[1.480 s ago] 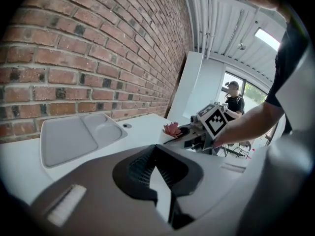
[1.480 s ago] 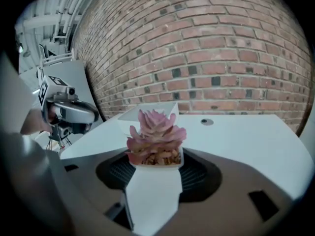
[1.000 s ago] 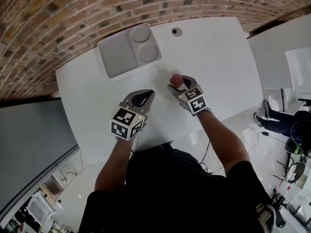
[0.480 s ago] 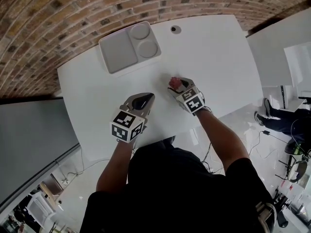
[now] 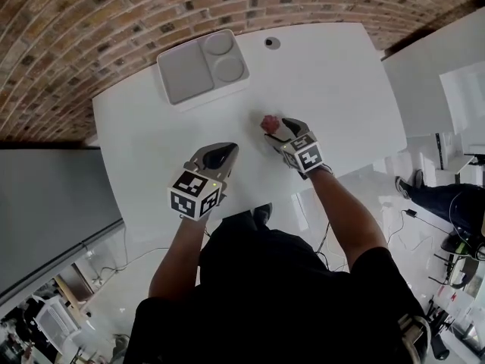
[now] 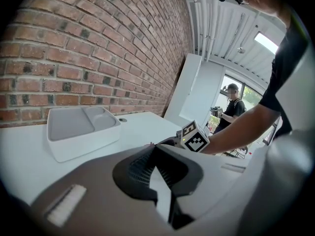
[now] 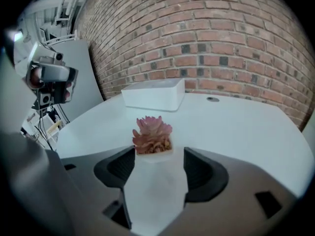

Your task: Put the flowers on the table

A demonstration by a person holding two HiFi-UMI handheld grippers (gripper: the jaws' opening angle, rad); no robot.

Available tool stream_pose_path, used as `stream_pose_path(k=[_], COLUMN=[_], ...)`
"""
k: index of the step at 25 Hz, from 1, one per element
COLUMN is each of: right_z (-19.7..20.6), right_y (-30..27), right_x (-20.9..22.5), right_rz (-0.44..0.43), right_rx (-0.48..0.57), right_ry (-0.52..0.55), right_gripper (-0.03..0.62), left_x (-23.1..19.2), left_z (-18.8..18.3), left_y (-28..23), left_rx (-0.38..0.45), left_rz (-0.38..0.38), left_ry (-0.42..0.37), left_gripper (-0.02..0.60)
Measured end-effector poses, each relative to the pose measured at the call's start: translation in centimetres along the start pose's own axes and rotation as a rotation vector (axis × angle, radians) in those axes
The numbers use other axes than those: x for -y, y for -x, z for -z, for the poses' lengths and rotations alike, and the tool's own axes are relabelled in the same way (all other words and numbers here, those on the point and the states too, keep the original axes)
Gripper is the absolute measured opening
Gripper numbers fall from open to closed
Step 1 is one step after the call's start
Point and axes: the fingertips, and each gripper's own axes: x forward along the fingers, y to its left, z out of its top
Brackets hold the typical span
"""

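Mostly smooth white stuff against rough brick

Your desk (image 5: 341,97) looks smooth and white with a slight sheen. The tray (image 5: 184,74) on it is matt, pale plastic, and the brick wall (image 5: 91,21) is rough and matt. The flowers (image 7: 151,131) look matt pink, in a smooth white pot (image 7: 154,156). Your left tool (image 6: 155,147) has a matt grey plastic shell and dark ribbed pads (image 6: 139,165).

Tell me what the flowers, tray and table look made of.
Flowers: thick, waxy pink leaves; live succulent or plastic copy, cannot tell.
Tray: matte pale plastic, possibly ceramic; rounded moulded compartments.
Table: smooth white laminate, probably; faint sheen.
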Motion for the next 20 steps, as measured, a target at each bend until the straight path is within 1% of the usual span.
stream_pose_path(k=[2, 4, 7, 10, 13, 15, 20], right_z=[0.3, 0.4, 1.3, 1.6, 2.2, 2.6, 4.7], right_y=[1.6, 3.4, 6.0, 9.2, 12.3, 14.1, 17.2], right_x=[0.1, 0.1, 0.4, 0.9, 0.6, -0.2, -2.4], right_rz=[0.009, 0.020, 0.056, 0.106, 0.132, 0.139, 0.121], right_rx=[0.027, 0.047, 0.069, 0.114, 0.151, 0.183, 0.261], right_ry=[-0.028, -0.031, -0.060, -0.106, -0.116, -0.125, -0.212], right_gripper=[0.276, 0.276, 0.276, 0.276, 0.276, 0.275, 0.275], left_x=[0.3, 0.6, 1.3, 2.2, 3.5, 4.9, 8.4], left_z=[-0.1, -0.3, -0.3, 0.4, 1.1, 1.1, 1.7], left_y=[0.4, 0.8, 1.5, 1.9, 2.5, 3.1, 5.1], left_rx=[0.010, 0.021, 0.030, 0.011, -0.004, 0.001, -0.003], left_rz=[-0.011, -0.022, -0.039, -0.060, -0.084, -0.093, -0.116], left_ry=[-0.004, -0.008, -0.021, -0.036, -0.036, -0.036, -0.059], left_gripper=[0.009, 0.009, 0.009, 0.009, 0.009, 0.009, 0.009])
